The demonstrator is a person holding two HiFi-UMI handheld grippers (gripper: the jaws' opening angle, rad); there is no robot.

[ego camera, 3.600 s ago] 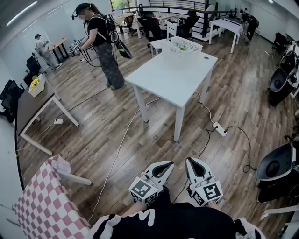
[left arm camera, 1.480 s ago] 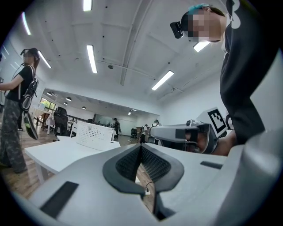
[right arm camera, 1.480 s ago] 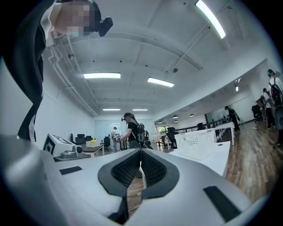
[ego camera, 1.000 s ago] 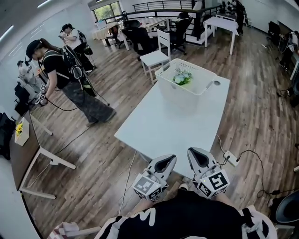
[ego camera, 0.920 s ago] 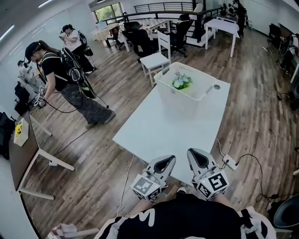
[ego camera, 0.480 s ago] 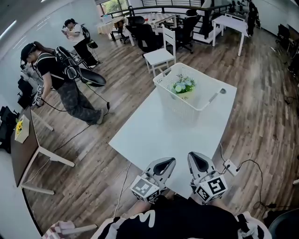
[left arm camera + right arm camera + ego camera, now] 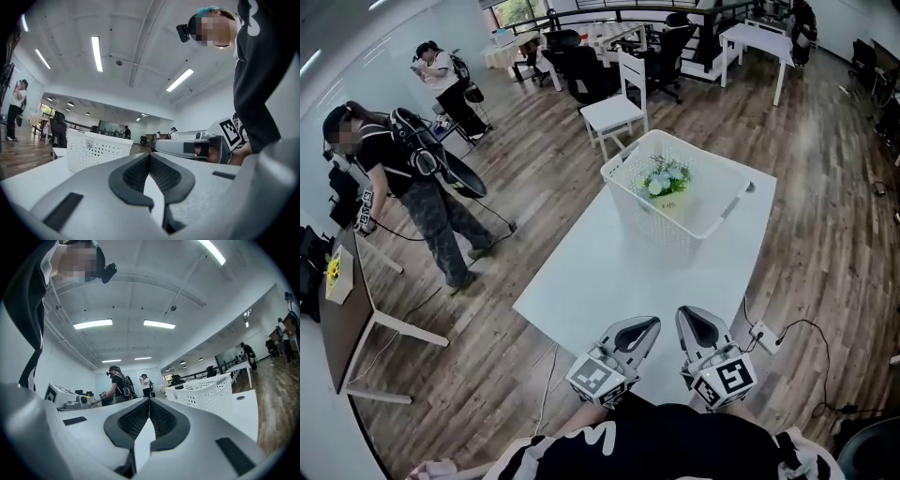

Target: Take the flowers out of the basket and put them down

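A white perforated basket (image 7: 630, 200) stands at the far end of the white table (image 7: 591, 281). Inside it sits a small bunch of pale blue and green flowers (image 7: 665, 178) in a light pot. The same basket (image 7: 93, 150) appears in the left gripper view and the basket (image 7: 206, 391) in the right gripper view. Both grippers hang side by side at the table's near edge, close to my body. The left gripper (image 7: 651, 324) is shut and holds nothing. The right gripper (image 7: 685, 315) is shut and holds nothing as well. Both are well short of the basket.
A person (image 7: 403, 173) with a backpack stands left of the table, another person (image 7: 441, 75) farther back. A white chair (image 7: 614, 105) is beyond the basket. A power strip (image 7: 766, 336) and cables lie on the wooden floor at the right. A brown desk (image 7: 347, 309) is at the left.
My view has come nearer to the table, so the basket looks closer. The person at the left has walked toward the lower left. Both grippers stayed shut and low.
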